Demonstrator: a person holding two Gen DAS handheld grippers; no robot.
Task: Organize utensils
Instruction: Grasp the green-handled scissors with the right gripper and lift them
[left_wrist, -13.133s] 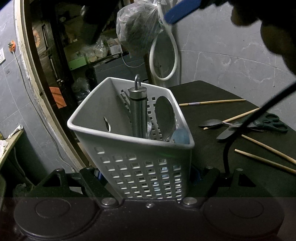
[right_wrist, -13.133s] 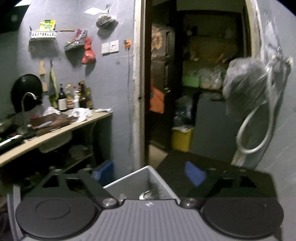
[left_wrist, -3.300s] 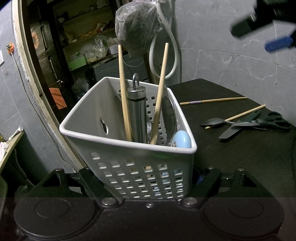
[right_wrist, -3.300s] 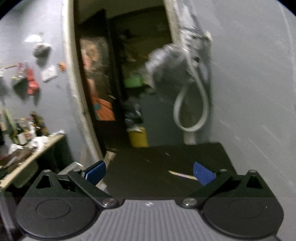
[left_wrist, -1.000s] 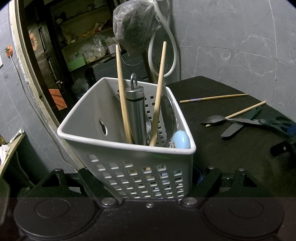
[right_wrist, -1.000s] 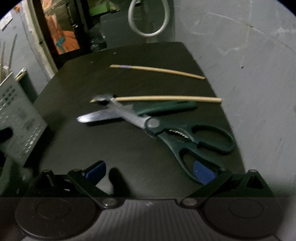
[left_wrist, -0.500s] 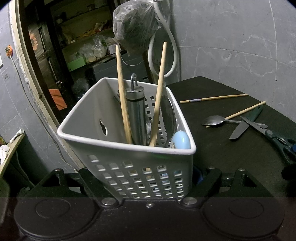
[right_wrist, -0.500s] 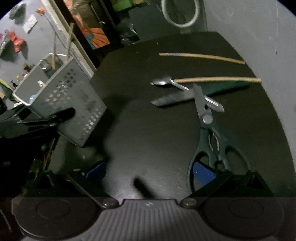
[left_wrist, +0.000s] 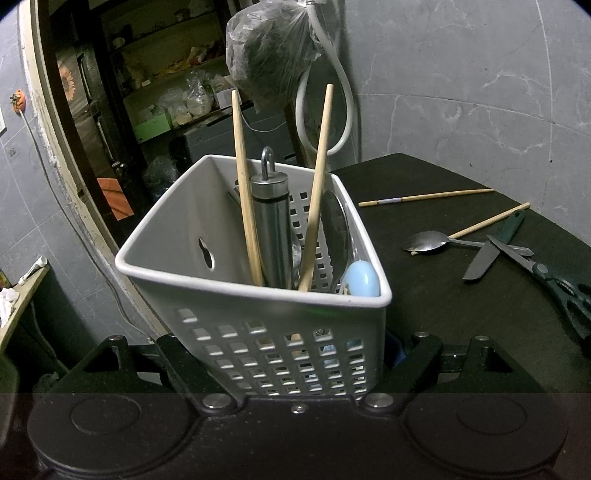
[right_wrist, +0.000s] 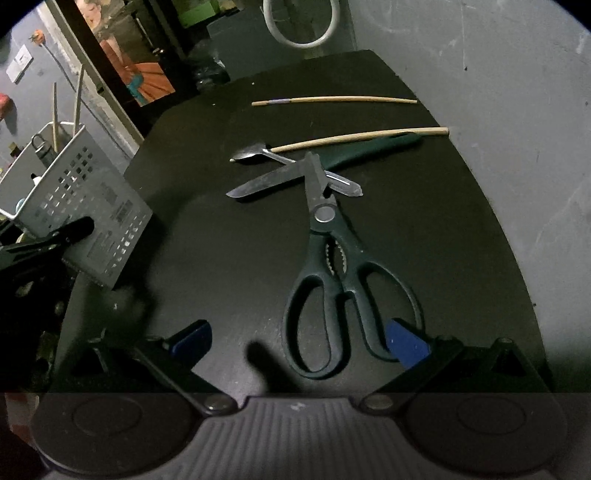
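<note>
Utensil caddy (left_wrist: 258, 325), white and perforated, is clamped by its lower walls between the fingers of the left gripper (left_wrist: 299, 354) and stands tilted at the edge of the dark table (left_wrist: 443, 295). Inside it are seen two wooden chopsticks (left_wrist: 245, 206), a steel cylinder with a hanging ring (left_wrist: 271, 225), a large metal spoon bowl (left_wrist: 336, 232) and a pale blue rounded piece (left_wrist: 360, 280).

The right gripper (right_wrist: 299, 341) is held over the table with its jaws spread wide; nothing is pressed between the blue pads (right_wrist: 404, 343). The handle loops of the green scissors (right_wrist: 332, 266) lie between them, the right loop just at the right pad. Beyond the scissors blades lie a green-handled knife (right_wrist: 332, 162), a small spoon (right_wrist: 255, 152) and two loose chopsticks (right_wrist: 340, 99).
</note>
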